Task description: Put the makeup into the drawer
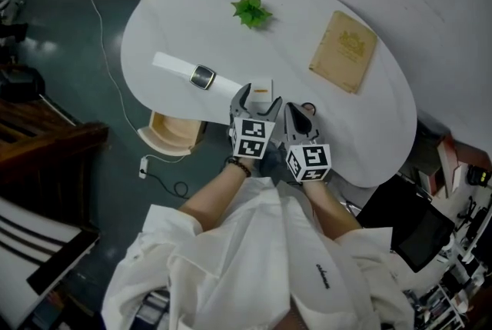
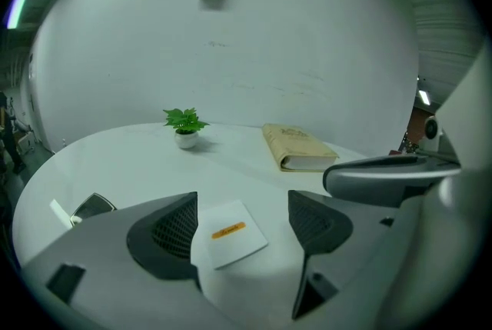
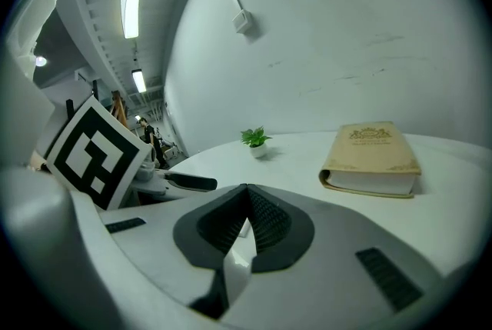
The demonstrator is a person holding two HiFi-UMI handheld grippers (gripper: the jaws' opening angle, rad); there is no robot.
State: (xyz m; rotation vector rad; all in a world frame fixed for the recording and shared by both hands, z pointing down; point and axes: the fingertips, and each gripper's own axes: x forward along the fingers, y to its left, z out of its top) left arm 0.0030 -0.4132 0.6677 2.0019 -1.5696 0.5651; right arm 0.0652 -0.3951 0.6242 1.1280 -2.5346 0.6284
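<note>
Now left claw (image 2: 242,201) gapes round makeup box (image 2: 229,235), likely light and stiff, pinch its side edges; right claw (image 3: 246,198) clenched, empty.

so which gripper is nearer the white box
Left. The box lies between the open jaws of the left gripper; the right gripper is off to the box's right, shut.
</note>
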